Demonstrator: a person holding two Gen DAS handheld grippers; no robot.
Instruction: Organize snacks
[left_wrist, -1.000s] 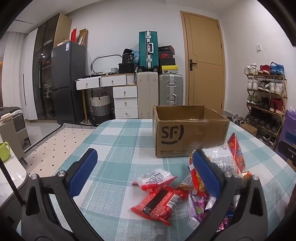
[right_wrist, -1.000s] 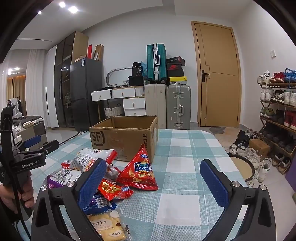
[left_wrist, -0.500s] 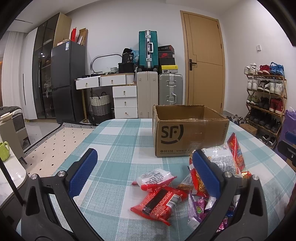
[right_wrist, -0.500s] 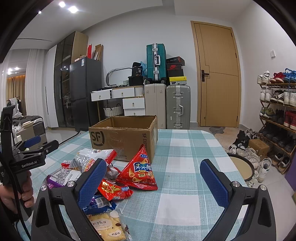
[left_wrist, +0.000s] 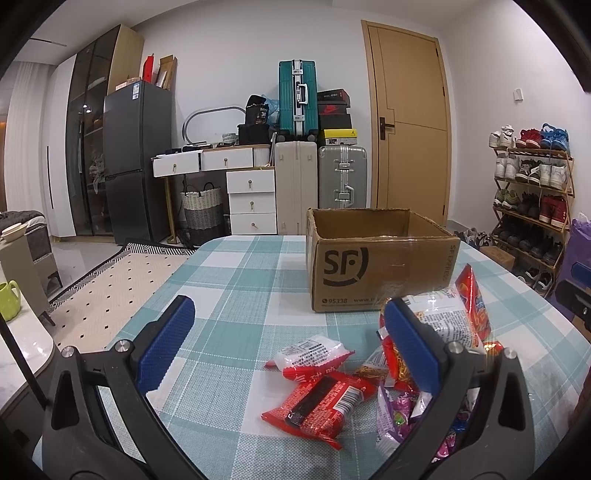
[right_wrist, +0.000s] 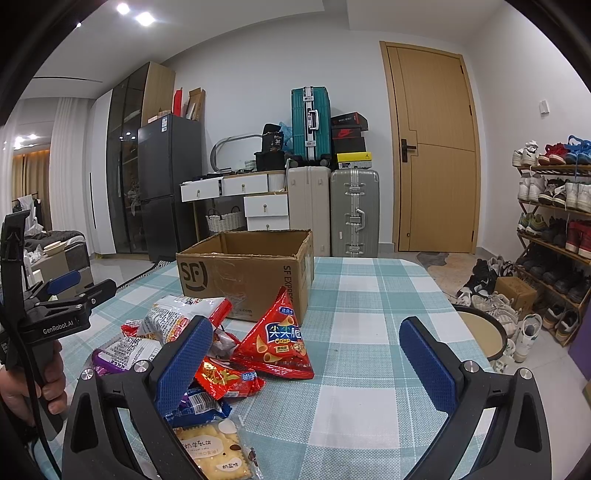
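I see one open box (left_wrist: 380, 269) on the checked table (left_wrist: 236, 273), with the snack pile (right_wrist: 207, 350) just in front of it. I count at least seven packets, one a red triangular bag (right_wrist: 277, 343). My left gripper (left_wrist: 288, 339) and right gripper (right_wrist: 306, 354) both gape wide, holding nothing.

The checked table (left_wrist: 229, 280) carries an open cardboard box (left_wrist: 380, 273); snack packets (left_wrist: 314, 402) lie just before the box.

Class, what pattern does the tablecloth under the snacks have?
A teal-and-white check, clearest on the tablecloth in the right wrist view.
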